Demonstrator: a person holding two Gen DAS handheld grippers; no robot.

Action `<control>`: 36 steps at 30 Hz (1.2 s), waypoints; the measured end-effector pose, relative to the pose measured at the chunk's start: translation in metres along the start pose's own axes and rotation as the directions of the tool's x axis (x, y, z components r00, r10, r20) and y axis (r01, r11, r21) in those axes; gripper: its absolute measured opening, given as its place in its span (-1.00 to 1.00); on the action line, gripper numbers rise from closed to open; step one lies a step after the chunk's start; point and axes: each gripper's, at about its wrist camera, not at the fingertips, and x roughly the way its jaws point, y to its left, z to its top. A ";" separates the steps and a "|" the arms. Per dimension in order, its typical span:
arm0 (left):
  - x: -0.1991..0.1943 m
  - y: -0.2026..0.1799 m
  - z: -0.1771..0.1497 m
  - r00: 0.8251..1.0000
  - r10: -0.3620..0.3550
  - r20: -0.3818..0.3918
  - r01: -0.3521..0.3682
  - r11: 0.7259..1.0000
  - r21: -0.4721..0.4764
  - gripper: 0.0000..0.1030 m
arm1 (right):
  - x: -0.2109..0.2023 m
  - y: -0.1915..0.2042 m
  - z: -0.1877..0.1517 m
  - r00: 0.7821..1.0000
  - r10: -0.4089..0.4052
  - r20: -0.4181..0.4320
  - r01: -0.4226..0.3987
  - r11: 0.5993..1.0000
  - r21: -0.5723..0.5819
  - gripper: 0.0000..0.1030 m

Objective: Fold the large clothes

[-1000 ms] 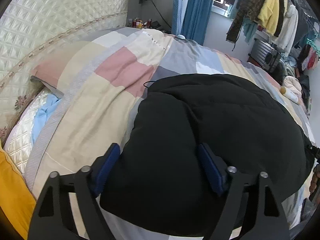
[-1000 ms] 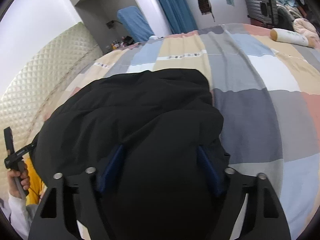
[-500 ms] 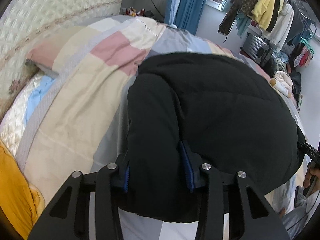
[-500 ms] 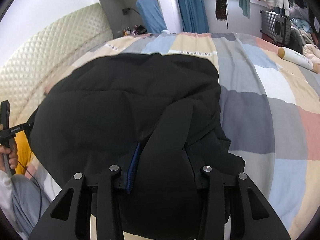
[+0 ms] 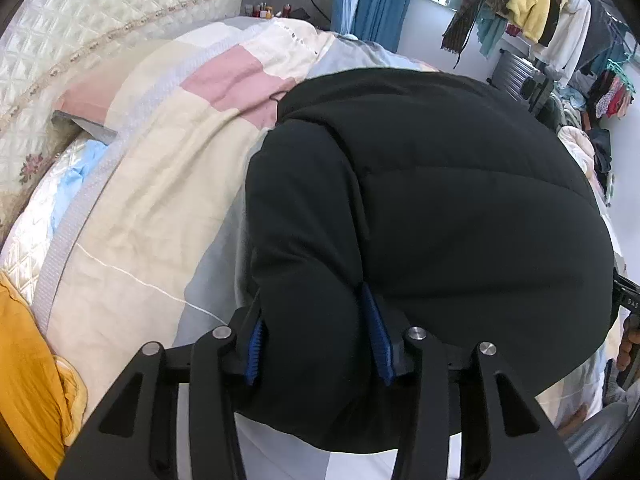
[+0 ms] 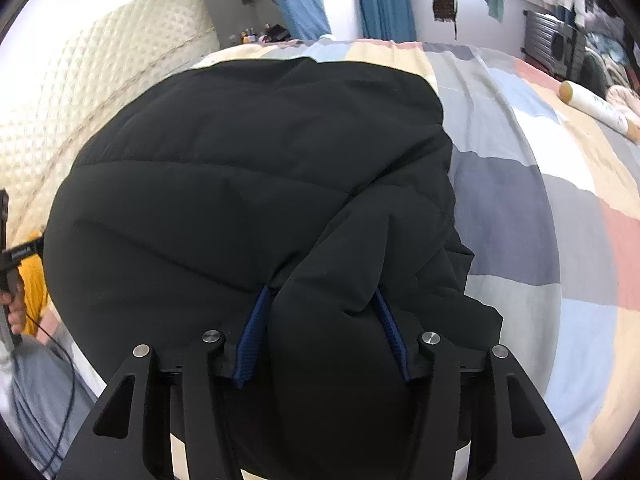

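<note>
A large black puffer jacket (image 5: 440,200) lies spread on a patchwork quilt (image 5: 168,184) on the bed; it also fills the right wrist view (image 6: 248,184). My left gripper (image 5: 316,340) is shut on a thick fold at the jacket's near left edge. My right gripper (image 6: 324,332) is shut on a bunched fold at the jacket's near right edge. The blue pads (image 6: 252,340) press the fabric from both sides. The fingertips are hidden in the padding.
A quilted cream headboard (image 5: 100,12) and pillows (image 5: 84,96) lie to the left. A yellow cloth (image 5: 28,368) sits at the bed's near left corner. A clothes rack (image 5: 560,12) and a suitcase (image 6: 560,44) stand behind. A white bottle (image 6: 596,108) lies on the quilt.
Both grippers went from wide open over the jacket's near edge to closed on folds of it. The gripped edges have lifted slightly and bunched up.
</note>
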 end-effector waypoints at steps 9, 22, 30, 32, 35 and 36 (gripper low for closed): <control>-0.024 0.007 0.007 0.999 0.032 0.037 -0.030 0.999 -0.045 0.56 | -0.046 -0.006 -0.001 0.994 -0.059 0.090 0.051 0.994 0.097 0.29; -0.128 -0.022 0.034 0.984 0.026 0.176 -0.023 1.000 -0.020 0.68 | -0.186 0.046 0.034 0.931 -0.054 0.361 0.031 0.997 0.069 0.59; -0.219 -0.056 0.035 0.939 -0.063 0.337 0.057 0.998 0.026 0.94 | -0.279 0.095 0.030 0.856 0.016 0.516 -0.012 1.000 -0.012 0.90; -0.243 -0.066 0.032 0.926 -0.084 0.367 0.074 0.996 0.044 0.96 | -0.297 0.106 0.029 0.836 0.029 0.547 -0.016 0.999 -0.028 1.00; -0.272 -0.077 0.027 0.905 -0.078 0.419 0.058 0.996 0.061 0.99 | -0.318 0.122 0.023 0.806 0.042 0.590 -0.008 0.998 -0.059 1.00; -0.281 -0.082 0.026 0.898 -0.080 0.433 0.054 0.996 0.073 0.99 | -0.323 0.127 0.020 0.796 0.048 0.603 -0.008 0.998 -0.069 1.00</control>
